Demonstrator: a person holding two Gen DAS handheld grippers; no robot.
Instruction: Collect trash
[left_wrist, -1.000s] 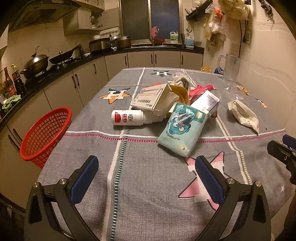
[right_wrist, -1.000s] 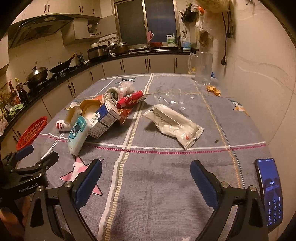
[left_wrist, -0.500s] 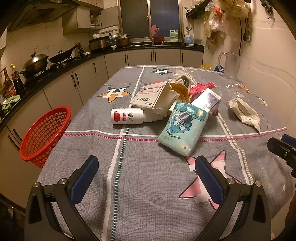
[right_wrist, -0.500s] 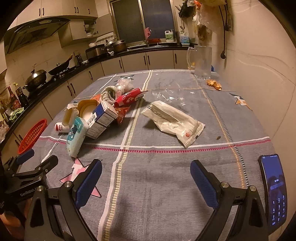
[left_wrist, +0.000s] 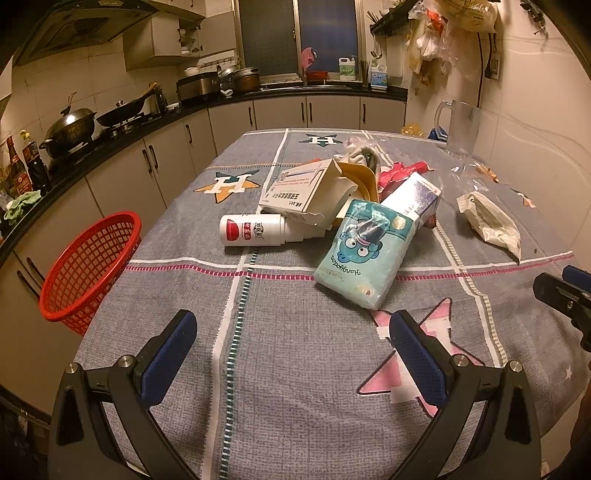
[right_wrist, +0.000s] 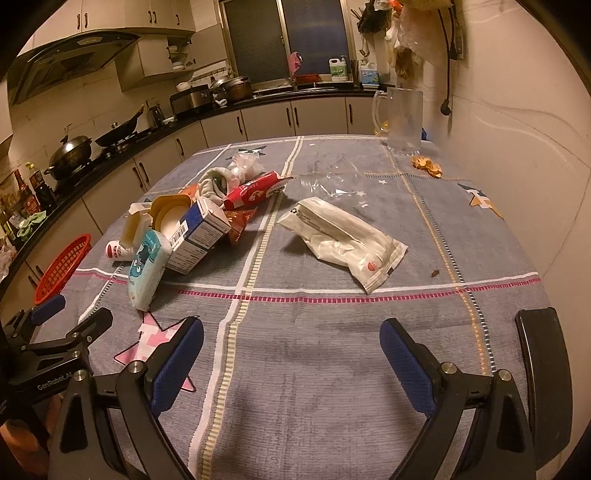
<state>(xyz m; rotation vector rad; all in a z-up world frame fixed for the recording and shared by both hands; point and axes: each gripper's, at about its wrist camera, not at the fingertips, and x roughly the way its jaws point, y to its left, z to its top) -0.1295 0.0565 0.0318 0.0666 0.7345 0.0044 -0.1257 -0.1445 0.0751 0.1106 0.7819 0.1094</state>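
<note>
While we look through the left wrist view, our left gripper (left_wrist: 291, 354) is released, jaws wide apart and holding nothing, hovering over the near part of the surface (left_wrist: 295, 387), which wears a grey cloth with star prints. The trash sits in a heap mid-surface: a teal tissue pack (left_wrist: 364, 254) with a cartoon face lies nearest us, leaning on a blue-and-white carton (left_wrist: 413, 197). A white bottle (left_wrist: 255, 229) with a red cap end lies on its side just left of the heap, touching a white cardboard box (left_wrist: 295, 192) with an open flap. A red wrapper (left_wrist: 404, 171) pokes out behind. A white plastic bag (left_wrist: 489, 221) lies apart on the right. A red mesh basket (left_wrist: 88, 266) hangs at the left edge of the surface, tilted, empty as far as we can see. The tip of our right gripper (left_wrist: 565, 291) shows at the right edge of this view.

Right wrist view: our right gripper (right_wrist: 291, 360) is also released, jaws spread, nothing between them. The white plastic bag (right_wrist: 341, 236) lies ahead, well apart from the fingers. The heap is off to the left: tissue pack (right_wrist: 146, 264), carton (right_wrist: 197, 232), red wrapper (right_wrist: 255, 190), bottle (right_wrist: 116, 251) mostly hidden behind. A clear film (right_wrist: 332, 182) lies flat beyond the bag. A glass jug (right_wrist: 402, 120) stands at the far right corner, orange scraps (right_wrist: 426, 166) beside it. A dark phone (right_wrist: 543, 369) lies at the near right edge. Left gripper (right_wrist: 51, 332) and basket (right_wrist: 61, 267) visible at far left
</note>
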